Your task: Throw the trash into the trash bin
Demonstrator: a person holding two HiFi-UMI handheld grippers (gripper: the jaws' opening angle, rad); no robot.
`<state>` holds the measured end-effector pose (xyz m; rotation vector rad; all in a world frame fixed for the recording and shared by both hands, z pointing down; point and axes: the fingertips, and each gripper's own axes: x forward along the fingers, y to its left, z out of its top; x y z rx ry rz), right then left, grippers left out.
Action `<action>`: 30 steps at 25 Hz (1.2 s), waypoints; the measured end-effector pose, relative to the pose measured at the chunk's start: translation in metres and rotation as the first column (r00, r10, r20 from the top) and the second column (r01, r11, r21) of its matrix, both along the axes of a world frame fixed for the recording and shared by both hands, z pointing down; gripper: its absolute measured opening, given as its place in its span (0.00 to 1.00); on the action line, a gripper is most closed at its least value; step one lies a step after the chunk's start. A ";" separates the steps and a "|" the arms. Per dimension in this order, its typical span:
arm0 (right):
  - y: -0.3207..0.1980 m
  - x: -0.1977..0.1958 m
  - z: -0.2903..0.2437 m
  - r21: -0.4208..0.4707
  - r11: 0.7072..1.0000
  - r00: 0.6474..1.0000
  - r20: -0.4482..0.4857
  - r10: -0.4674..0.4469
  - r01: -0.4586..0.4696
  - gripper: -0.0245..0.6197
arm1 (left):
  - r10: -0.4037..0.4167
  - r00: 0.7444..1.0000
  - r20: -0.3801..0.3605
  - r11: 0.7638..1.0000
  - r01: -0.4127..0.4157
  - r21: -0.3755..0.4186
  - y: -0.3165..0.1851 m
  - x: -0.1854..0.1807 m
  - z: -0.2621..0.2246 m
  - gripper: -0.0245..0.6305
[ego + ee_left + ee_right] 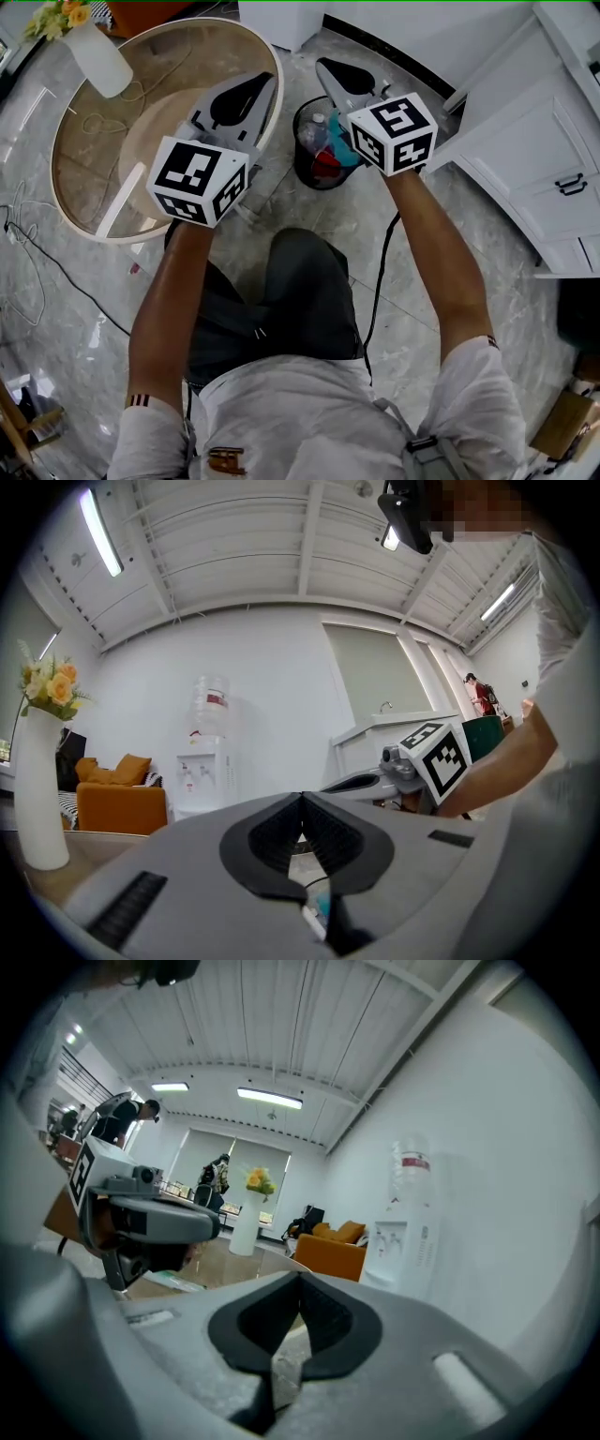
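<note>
Position at inspection, left to right.

The round table [169, 66] stands at the left and carries a white vase [98, 58]. A pale strip [120, 199] lies near the table's front rim; whether it is rubbish cannot be told.

The left gripper [264, 82] is held level over the table's right edge. Its own view shows the jaws closed tip to tip, with nothing between them.

The trash bin [298, 155] stands on the floor between the two grippers, just beyond the person's knees. The trash [323, 141] lies inside it: a clear bottle with red and teal pieces.

The right gripper [326, 67] is held above the bin's far right rim. Its jaws are also closed and carry nothing.

Assessment: the deposit step looks complete for this load, as the rubbish is in the bin and neither tool holds any.

Next move: look over the table and floor for anything left. If something is found, open one gripper's jaws, bring them down around it, then carry it over the bin's mouth before letting go.
</note>
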<state>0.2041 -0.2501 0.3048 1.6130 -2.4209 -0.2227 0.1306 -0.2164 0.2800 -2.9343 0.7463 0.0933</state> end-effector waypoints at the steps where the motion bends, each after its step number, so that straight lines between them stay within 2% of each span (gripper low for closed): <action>1: 0.001 -0.011 -0.004 0.005 1.000 1.000 0.004 -0.022 0.022 0.04 | -0.008 1.000 -0.002 1.000 0.008 -0.001 0.000 -0.005 -0.001 0.04; 8: 0.006 -0.083 -0.017 0.011 0.985 0.985 -0.003 -0.175 0.175 0.04 | -0.089 0.996 -0.020 0.996 0.089 0.004 -0.006 -0.053 -0.008 0.04; 16: 0.005 -0.149 -0.005 -0.049 0.949 0.950 -0.013 -0.311 0.310 0.04 | -0.190 0.981 -0.030 0.982 0.190 -0.002 -0.016 -0.118 -0.010 0.04; 30: 0.012 -0.231 0.033 -0.172 0.860 0.865 -0.069 -0.497 0.481 0.04 | -0.281 0.959 -0.043 0.959 0.280 -0.029 -0.021 -0.185 0.000 0.04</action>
